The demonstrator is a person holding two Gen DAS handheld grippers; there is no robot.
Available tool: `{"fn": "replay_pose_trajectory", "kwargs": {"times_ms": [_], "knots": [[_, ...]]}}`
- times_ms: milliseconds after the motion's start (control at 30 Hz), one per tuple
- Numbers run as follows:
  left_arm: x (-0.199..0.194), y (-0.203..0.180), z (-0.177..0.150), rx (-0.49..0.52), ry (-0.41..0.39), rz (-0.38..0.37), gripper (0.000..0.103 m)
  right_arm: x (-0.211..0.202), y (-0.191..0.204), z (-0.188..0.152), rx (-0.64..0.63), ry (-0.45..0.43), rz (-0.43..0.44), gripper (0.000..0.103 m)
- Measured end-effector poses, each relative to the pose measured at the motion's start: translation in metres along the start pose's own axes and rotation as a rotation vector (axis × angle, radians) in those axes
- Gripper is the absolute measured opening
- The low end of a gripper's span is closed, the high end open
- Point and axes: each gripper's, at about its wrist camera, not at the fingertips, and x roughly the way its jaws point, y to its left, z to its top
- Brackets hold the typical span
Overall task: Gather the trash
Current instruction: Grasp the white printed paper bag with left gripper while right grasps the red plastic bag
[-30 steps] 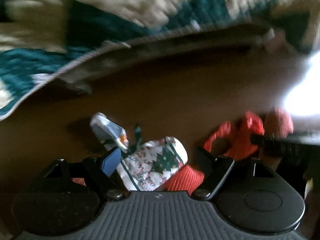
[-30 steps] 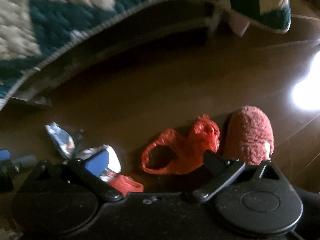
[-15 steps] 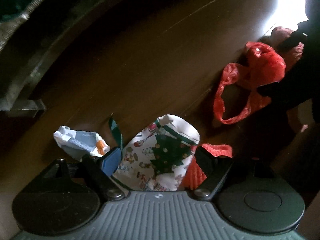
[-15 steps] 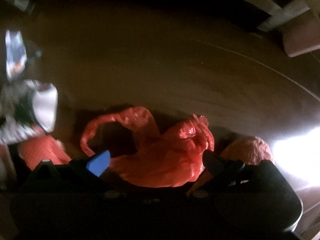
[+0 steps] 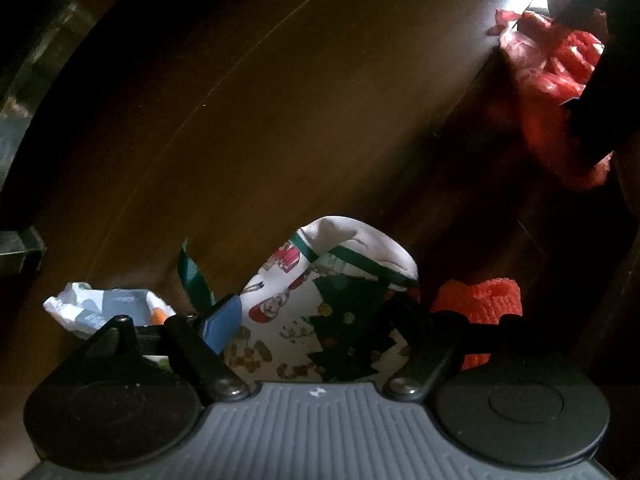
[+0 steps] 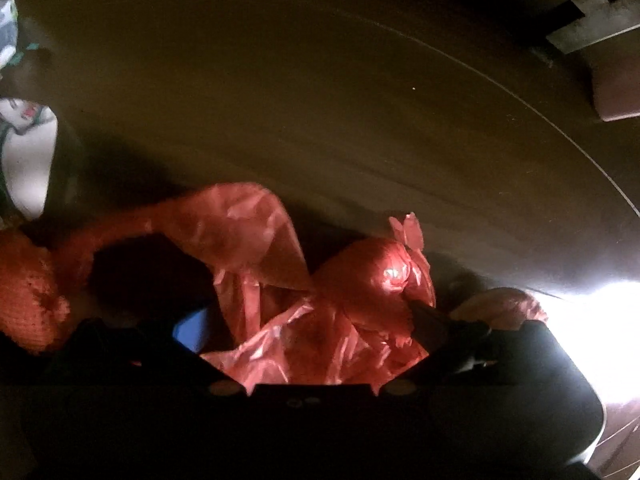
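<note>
Bag [image 6: 320, 320], red plastic, long axis left-right betw spread jaws of right gripper [image 6: 316, 316]; left gripper [image 5: 316, 316] spread too.

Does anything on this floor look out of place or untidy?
Yes. A crumpled wrapper, a Christmas-print cloth, a red knit piece and a red plastic bag lie scattered on the floor, not put away.

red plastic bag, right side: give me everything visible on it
The red plastic bag is thin, glossy, crinkled film, semi-translucent. One end is bunched into a knotted lump with a small tuft; a long handle loop trails toward the left. It lies slack on the dark wooden floor, between the fingers of the open right gripper. A red knit item sits at the loop's far end.
</note>
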Motion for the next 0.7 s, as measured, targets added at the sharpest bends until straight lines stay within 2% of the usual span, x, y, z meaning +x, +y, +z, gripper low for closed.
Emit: {"fn": "replay_pose_trajectory", "kwargs": {"times_ms": [67,167,233,267,300,333,467,600,700], "knots": [[0.003,0.001,0.002,-0.012,-0.007,-0.003,0.083,0.005,0.003,-0.001,-0.027,0.009,-0.043,0.094],[0.005,0.006,0.004,-0.04,-0.008,0.003,0.081,0.008,0.006,-0.002,-0.073,0.006,-0.105,0.08],[0.003,0.004,0.005,-0.035,-0.015,0.008,0.066,0.009,0.004,-0.001,-0.074,-0.001,-0.13,0.065],[0.001,0.001,0.005,-0.03,-0.021,0.011,0.06,0.009,0.003,0.0,-0.076,0.0,-0.145,0.061],[0.0,-0.001,0.004,-0.025,-0.026,0.014,0.046,0.007,0.0,0.002,-0.078,0.002,-0.153,0.054],[-0.001,-0.002,0.004,-0.02,-0.029,0.022,0.038,0.007,-0.001,0.003,-0.081,0.006,-0.159,0.049],[-0.004,-0.002,0.005,-0.021,-0.032,0.067,0.029,0.007,-0.001,0.007,-0.109,0.02,-0.155,0.044],[-0.009,0.006,0.008,-0.068,-0.021,0.071,0.02,0.0,-0.006,0.015,-0.097,0.02,-0.13,0.038],[-0.022,0.018,0.008,-0.112,-0.029,0.047,0.015,-0.012,-0.007,0.02,-0.073,0.003,-0.09,0.037]]}}
